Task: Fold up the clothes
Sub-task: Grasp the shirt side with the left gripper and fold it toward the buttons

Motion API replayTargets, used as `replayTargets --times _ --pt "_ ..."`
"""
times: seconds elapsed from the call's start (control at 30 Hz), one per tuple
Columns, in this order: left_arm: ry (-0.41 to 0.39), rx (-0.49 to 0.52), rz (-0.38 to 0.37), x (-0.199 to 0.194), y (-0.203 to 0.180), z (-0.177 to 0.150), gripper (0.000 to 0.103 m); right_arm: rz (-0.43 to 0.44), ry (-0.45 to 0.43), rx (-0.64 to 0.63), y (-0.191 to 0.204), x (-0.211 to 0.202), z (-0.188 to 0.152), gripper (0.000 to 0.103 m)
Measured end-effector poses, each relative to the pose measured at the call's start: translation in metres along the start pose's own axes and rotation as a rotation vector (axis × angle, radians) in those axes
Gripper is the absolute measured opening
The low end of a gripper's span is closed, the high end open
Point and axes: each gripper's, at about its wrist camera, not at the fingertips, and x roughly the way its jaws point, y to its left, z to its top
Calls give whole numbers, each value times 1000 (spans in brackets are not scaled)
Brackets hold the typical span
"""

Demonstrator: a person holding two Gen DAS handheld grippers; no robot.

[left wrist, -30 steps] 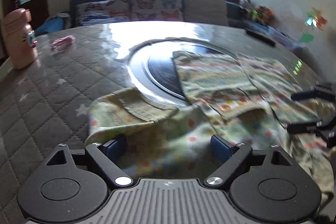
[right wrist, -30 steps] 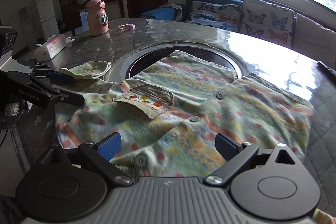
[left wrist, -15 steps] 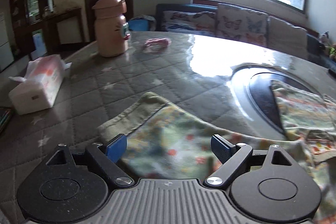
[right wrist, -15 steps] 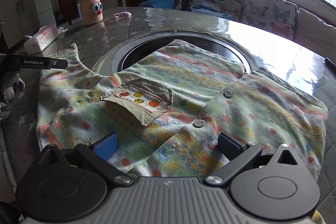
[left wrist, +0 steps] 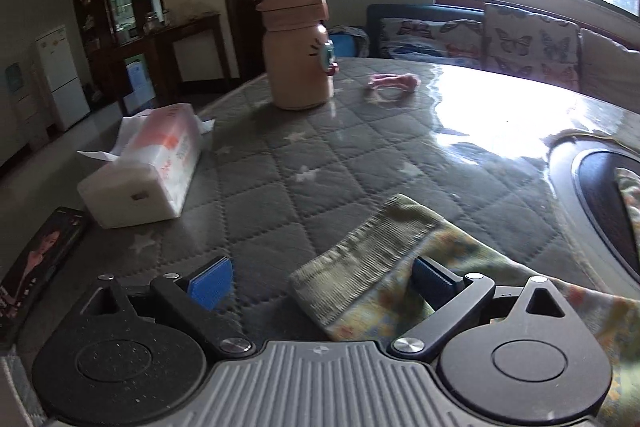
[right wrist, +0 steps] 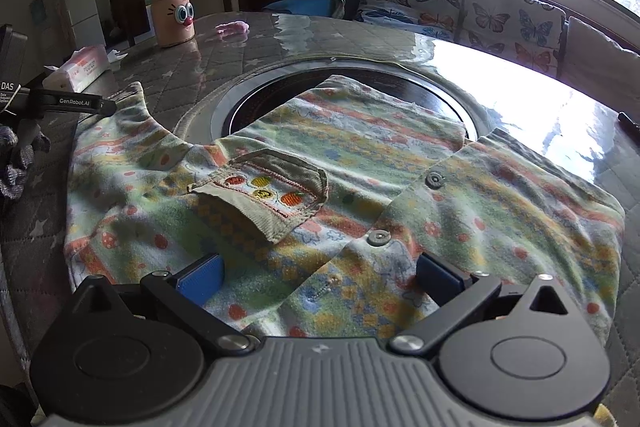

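The left gripper (left wrist: pixel 322 285) has just been opening and its jaws now stand wide, with the ribbed cuff (left wrist: pixel 366 259) of the patterned shirt (right wrist: pixel 340 195) lying loose between them, closer to its right finger and not pinched. The right gripper (right wrist: pixel 320 277) is spread wide too, gripping nothing, the shirt flat on the quilted table (left wrist: pixel 320 163) under and ahead of its fingers. Shirt's pocket (right wrist: pixel 268 191) sits just ahead of it.

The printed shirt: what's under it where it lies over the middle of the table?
The shirt drapes across a dark round inset in the table, edged by a pale ring. Only the inset's far arc shows; the rest, and the quilted cover beneath the near half, is hidden by fabric.
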Motion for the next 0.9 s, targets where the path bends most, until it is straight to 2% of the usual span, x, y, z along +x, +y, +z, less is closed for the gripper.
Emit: replayTargets --times 0.07,0.13,0.2,0.3,0.43,0.53,0.63,0.77,0.9 --pt "-10 0 -1 -4 2 3 99 1 -5 12 -2 -1 0 103" --pt "-33 10 -34 -16 -2 4 103 -6 -11 24 -4 -2 0 103" --pt "-54 40 -91 -29 -12 3 103 -13 -17 35 -6 -4 0 103" --pt "-72 116 -185 -44 -34 -3 103 -25 -24 43 -8 -5 0 103" --pt "-66 241 -253 -55 -65 -23 103 -36 -27 48 -11 -8 -3 103" --pt "-78 337 -248 -57 -81 -39 103 -44 -24 57 -15 -11 -6 103" --pt "-107 368 -235 -61 -85 -43 103 -55 -20 75 -22 -14 -10 103" --pt "-105 353 -231 -61 -91 -31 103 -69 -31 105 -34 -20 -14 103" --pt "-129 337 -281 -64 -103 -13 103 -109 -54 141 -51 -27 -15 103"
